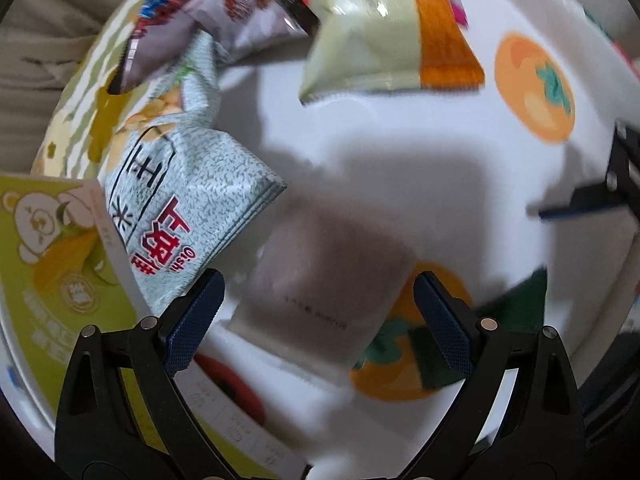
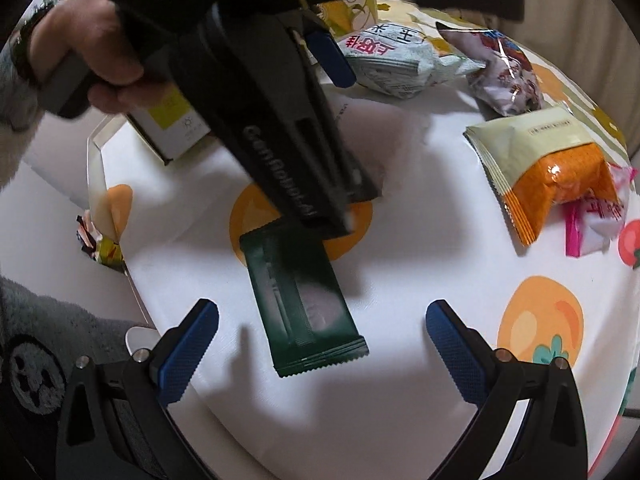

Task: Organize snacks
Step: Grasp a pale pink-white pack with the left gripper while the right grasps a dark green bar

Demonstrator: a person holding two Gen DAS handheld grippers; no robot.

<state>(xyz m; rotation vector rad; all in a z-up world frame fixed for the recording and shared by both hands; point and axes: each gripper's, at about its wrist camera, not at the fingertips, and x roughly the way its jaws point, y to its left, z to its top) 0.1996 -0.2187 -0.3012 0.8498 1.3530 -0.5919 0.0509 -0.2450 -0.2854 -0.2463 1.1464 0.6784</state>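
Note:
My left gripper [image 1: 318,316] is open, hovering just above a pale grey-mauve packet [image 1: 328,280] that lies between its fingers on the white tablecloth [image 1: 400,152]. My right gripper [image 2: 322,344] is open, with a dark green sachet [image 2: 304,308] flat on the cloth between its fingers. In the right wrist view the left gripper's black body [image 2: 280,128] hangs over the table, hiding most of the mauve packet [image 2: 376,136]. A pale green Oishi bag [image 1: 192,200] lies left of the left gripper.
A cream-and-orange packet [image 2: 540,160], a purple-white bag [image 2: 508,76], a pink-white packet [image 2: 596,216] and the Oishi bag [image 2: 388,64] lie at the far side. A yellow-green box [image 1: 52,264] stands at the left edge. A clear container [image 2: 98,184] holds candy wrappers at the table's left.

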